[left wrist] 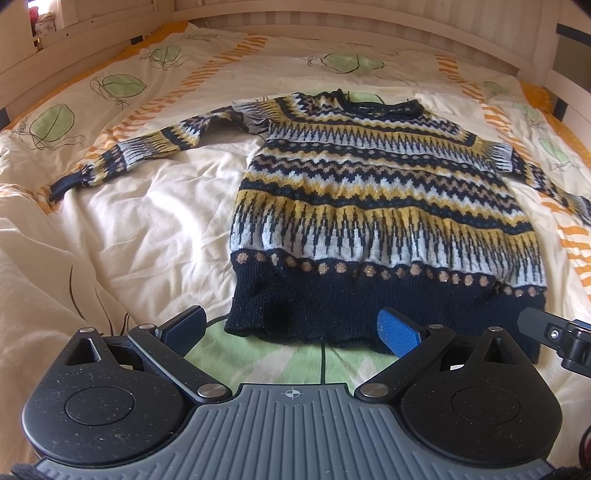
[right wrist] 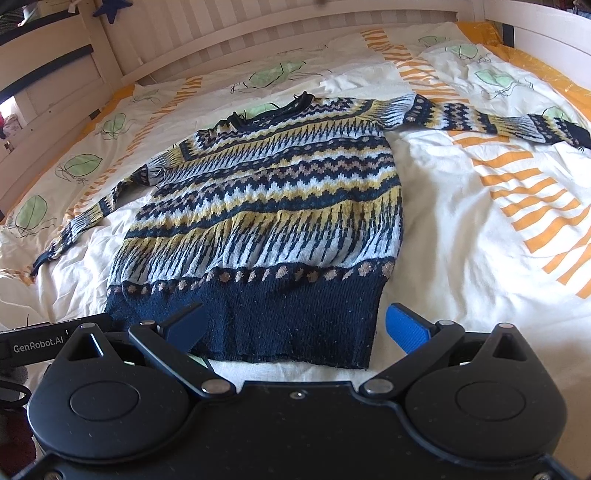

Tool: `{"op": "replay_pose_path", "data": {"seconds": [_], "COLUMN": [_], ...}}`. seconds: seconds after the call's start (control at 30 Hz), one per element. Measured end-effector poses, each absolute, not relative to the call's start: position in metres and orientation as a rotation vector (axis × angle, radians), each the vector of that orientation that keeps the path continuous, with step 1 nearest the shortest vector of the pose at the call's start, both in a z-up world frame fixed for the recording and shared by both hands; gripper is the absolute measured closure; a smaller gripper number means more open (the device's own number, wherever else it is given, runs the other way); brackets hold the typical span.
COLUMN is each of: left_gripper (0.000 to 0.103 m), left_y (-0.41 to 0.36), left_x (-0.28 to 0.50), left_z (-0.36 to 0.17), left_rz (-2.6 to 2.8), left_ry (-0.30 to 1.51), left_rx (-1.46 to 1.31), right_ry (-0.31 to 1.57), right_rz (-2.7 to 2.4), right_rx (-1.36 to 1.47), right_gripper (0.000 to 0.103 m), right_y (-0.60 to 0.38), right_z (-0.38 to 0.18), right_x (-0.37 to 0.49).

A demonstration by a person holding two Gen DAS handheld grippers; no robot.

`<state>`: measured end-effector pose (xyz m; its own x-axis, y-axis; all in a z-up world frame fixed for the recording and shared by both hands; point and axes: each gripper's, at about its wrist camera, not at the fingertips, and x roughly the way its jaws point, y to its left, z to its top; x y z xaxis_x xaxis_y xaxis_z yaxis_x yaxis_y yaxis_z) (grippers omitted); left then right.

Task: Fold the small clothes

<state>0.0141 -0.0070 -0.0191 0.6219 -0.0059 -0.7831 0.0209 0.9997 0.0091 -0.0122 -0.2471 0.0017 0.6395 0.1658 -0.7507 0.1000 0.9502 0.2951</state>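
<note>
A small knitted sweater [left wrist: 373, 195] in navy, yellow and pale grey zigzag bands lies flat on the bed, neck away from me, both sleeves spread out. Its navy hem [left wrist: 332, 306] is nearest. My left gripper [left wrist: 291, 332] is open and empty, hovering just in front of the hem's left part. In the right wrist view the sweater [right wrist: 273, 206] lies the same way, and my right gripper [right wrist: 295, 328] is open and empty over the hem's right part [right wrist: 295, 321]. The left sleeve [left wrist: 147, 151] reaches left; the right sleeve [right wrist: 491, 118] reaches right.
The sweater rests on a rumpled cream duvet [left wrist: 140, 229] with green leaf and orange stripe prints. A pale wooden slatted bed frame [left wrist: 332, 33] surrounds the bed at the back and sides. The other gripper's body [left wrist: 561, 336] shows at the right edge.
</note>
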Motion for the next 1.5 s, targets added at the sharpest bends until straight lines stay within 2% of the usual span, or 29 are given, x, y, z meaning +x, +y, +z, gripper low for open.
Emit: {"op": "replay_pose_path", "data": {"seconds": [0.53,0.9,1.27,1.37,1.5], "left_gripper": [0.002,0.002,0.002,0.002,0.002], "left_y": [-0.018,-0.043,-0.064,-0.074,-0.092], "left_x": [0.065,0.135,0.209,0.223,0.236], "left_z": [-0.024,-0.026,-0.043,-0.054,-0.069], "left_rz": [-0.043,-0.098,-0.166,-0.149,-0.122], "left_ry": [0.914,0.85,0.775,0.788,0.798], "left_rx": [0.066,0.072,-0.093,-0.088,0.026], "right_ry": [0.832,0.791,0.73,0.712,0.714], "right_rz": [-0.01,-0.254,-0.544,-0.592,-0.67], "right_rx": [0.41,0.537,0.538,0.587,0.616], "right_gripper": [0.001,0.001,0.001,0.008,0.009], "right_y": [-0.302,-0.415,-0.532,-0.561,-0.593], "right_z": [-0.002,-0.001,-0.014,-0.02,-0.033], "right_x": [0.038,0.096,0.142,0.147,0.151]}}
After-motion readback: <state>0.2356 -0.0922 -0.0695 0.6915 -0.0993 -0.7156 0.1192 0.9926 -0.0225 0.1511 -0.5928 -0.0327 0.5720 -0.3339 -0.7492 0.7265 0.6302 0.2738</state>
